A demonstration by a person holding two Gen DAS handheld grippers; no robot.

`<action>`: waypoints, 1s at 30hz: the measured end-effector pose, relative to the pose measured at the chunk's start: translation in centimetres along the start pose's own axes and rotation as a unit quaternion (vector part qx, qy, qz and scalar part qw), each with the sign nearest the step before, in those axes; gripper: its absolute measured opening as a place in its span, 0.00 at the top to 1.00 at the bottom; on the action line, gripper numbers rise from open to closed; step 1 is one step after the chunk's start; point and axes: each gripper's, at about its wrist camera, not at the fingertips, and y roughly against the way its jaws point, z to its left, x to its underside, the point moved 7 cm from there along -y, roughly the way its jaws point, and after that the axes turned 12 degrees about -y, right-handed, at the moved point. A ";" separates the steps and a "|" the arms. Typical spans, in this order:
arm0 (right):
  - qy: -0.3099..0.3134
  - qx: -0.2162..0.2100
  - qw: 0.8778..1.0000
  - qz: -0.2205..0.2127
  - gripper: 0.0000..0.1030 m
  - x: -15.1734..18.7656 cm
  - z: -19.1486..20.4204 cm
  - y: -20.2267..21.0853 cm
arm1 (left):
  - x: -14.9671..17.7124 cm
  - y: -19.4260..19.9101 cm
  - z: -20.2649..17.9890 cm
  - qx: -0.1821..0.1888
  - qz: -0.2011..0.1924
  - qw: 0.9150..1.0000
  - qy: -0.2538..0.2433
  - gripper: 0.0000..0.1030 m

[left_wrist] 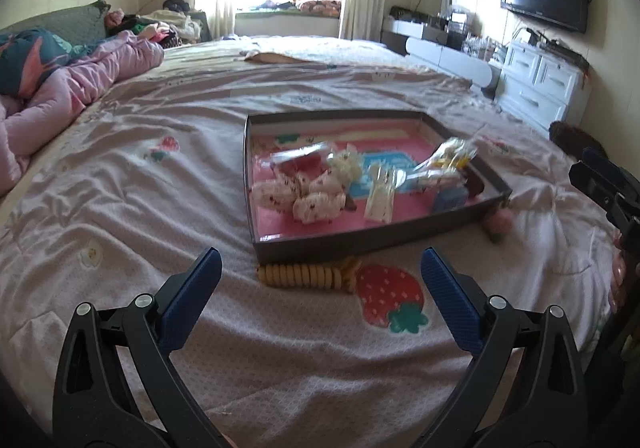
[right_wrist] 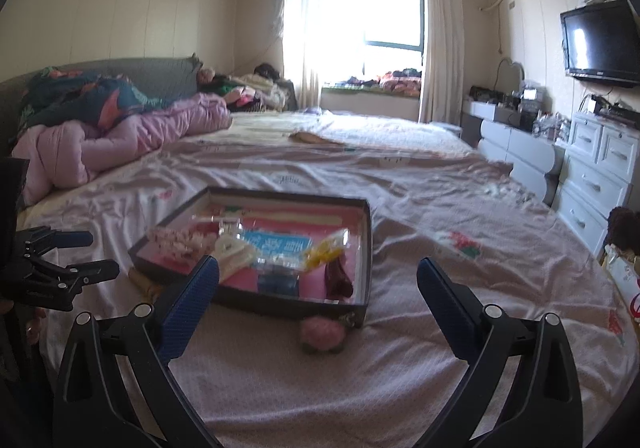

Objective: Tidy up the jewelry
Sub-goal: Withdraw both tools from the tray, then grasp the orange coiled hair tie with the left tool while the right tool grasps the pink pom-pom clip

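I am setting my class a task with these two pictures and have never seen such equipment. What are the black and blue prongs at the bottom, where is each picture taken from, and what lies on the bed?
The prongs are hand-held grippers, one in each of a person's hands, each carrying a wide-angle camera that looks along its two fingers. One picture comes from the left gripper, the other from the right gripper. Both stand open and hold nothing. On the bedspread lies a shallow dark tray of small packets and trinkets. Outside it lie a yellow beaded bracelet and a pink fluffy ball.
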 end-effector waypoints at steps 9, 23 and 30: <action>-0.007 0.017 0.997 0.079 0.06 3.3 -0.7 -3.7 | 1.7 -2.4 0.4 0.018 0.031 0.999 0.008 0.11; -0.068 0.026 0.977 0.199 0.36 7.2 -2.4 -11.0 | 2.7 -6.1 1.2 0.018 0.073 0.997 0.031 0.11; -0.065 -0.036 0.975 0.210 0.70 7.4 -0.3 -10.1 | 2.4 -7.3 1.2 0.014 0.076 0.997 0.028 0.11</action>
